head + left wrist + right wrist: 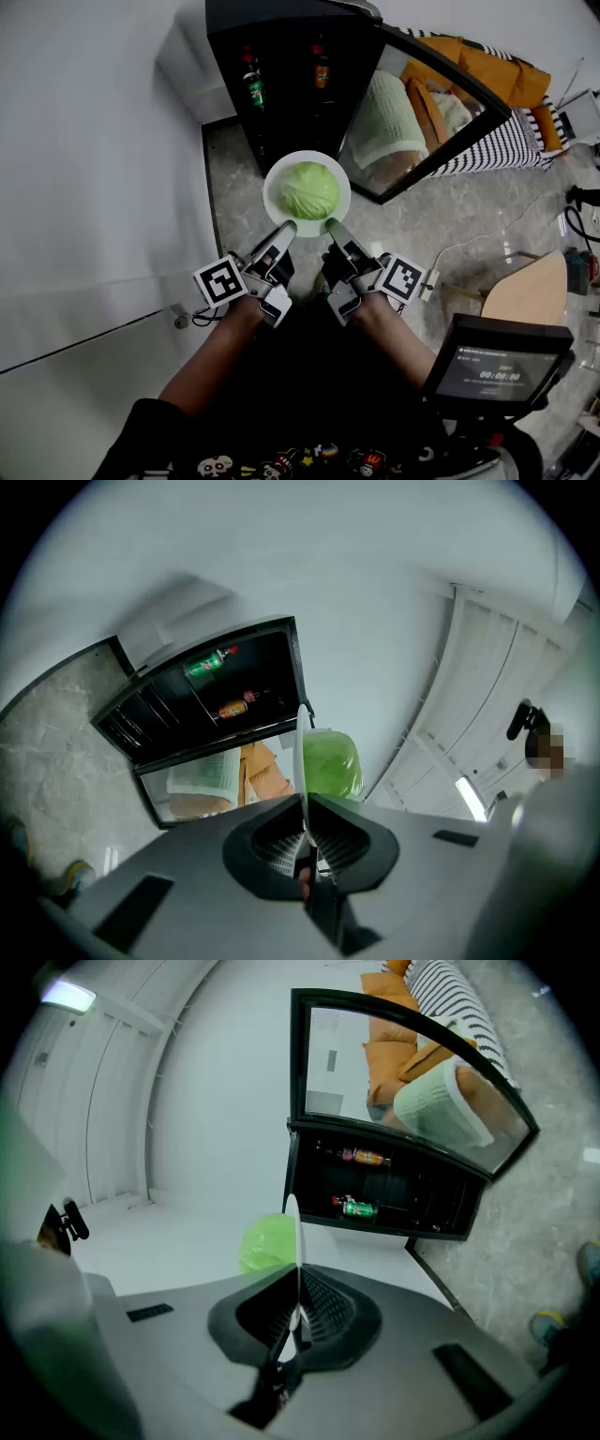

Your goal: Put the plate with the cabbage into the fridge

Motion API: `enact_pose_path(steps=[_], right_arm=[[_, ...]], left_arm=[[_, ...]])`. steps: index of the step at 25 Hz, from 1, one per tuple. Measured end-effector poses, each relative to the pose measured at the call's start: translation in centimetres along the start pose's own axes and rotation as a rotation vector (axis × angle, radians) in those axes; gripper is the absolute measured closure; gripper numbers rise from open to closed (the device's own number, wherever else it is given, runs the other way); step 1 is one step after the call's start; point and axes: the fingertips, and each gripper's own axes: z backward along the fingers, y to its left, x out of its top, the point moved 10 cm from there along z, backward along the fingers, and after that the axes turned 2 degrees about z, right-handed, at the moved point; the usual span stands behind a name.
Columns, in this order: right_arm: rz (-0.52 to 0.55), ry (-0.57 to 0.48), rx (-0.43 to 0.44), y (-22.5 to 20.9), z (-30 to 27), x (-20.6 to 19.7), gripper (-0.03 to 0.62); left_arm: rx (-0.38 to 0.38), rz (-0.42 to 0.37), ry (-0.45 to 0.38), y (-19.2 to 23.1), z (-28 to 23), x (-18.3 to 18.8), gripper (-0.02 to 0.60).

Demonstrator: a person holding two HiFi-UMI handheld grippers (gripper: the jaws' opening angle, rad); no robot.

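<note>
Head view: left hand-held gripper [285, 228], right hand-held gripper [332, 225] pinch plate [271, 197].

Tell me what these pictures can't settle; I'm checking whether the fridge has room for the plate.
Fridge shelves: head view, interior too dark, lowest part behind the plate; free space unclear.
Bottles: all views, labels too small to read.
Cabbage: both gripper views, lower part hidden by each gripper's body.
Plate rim under the left gripper and right gripper: head view, covered by their tips.
</note>
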Motion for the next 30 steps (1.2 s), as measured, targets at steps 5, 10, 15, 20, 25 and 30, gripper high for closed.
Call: enact_pose_path(steps=[5,10,15,20,25,30], right_arm=[[-0.003,0.0,0.006,-0.1,0.0,-0.1,0.579],[0.001,-0.006,0.005,0.0,0.0,0.0,0.579],[0.001,-0.007,-0.013,-0.2,0.1,-0.2,0.579],[-0.001,0.004,-0.017,-0.4,0.0,-0.2,0.579],[0.002,0.035,-0.017,-0.5,-0.2,-0.1,0.579],[0.016,0.093,-0.008,-0.7,-0.1,-0.6,0.579]], left_arm=[[0.004,-0.001,0.002,0.0,0.0,0.0,0.561],[0.003,0.003,0.005,0.0,-0.1,0.0,0.562],[0.005,0.01,0.006,0.1,0.0,-0.1,0.561],[0.0,0.01,-0.001,0.5,0.1,-0.1,0.561],[0.001,0.016,-0.031,0.7,0.4,-0.5,0.561],[0.013,0.028,-0.085,1.0,1.7,-1.5,0.561]])
